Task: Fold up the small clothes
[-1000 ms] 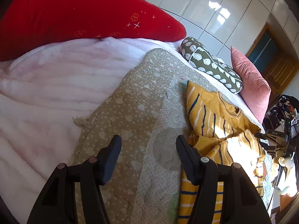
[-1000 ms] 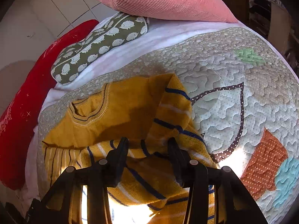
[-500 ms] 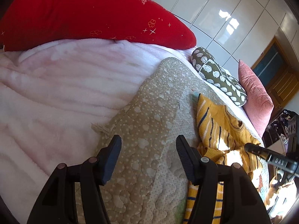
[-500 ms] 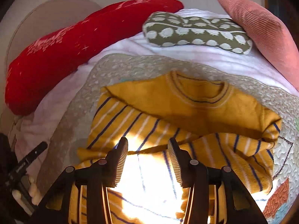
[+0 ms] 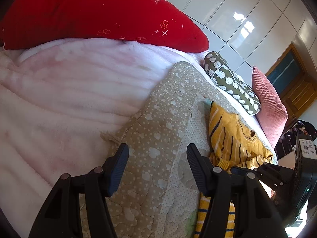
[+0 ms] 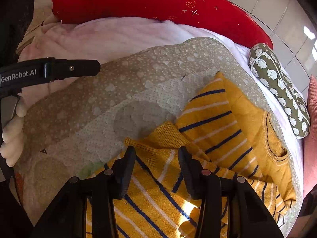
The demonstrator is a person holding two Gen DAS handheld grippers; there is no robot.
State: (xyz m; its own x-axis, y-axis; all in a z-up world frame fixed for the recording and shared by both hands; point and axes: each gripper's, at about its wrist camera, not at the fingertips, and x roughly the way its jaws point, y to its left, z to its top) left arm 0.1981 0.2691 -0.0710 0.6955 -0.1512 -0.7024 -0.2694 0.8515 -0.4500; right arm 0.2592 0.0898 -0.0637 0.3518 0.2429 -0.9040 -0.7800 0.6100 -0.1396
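Both tools part-open, empty; your right tool (image 6: 156, 166) hangs over the striped sweater (image 6: 227, 123), left tool (image 5: 157, 166) beside it.

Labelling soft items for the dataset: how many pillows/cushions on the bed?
3, along the bed's far edge: red pillow, olive patterned cushion beside it, then pink ribbed cushion. Others could lie out of frame.
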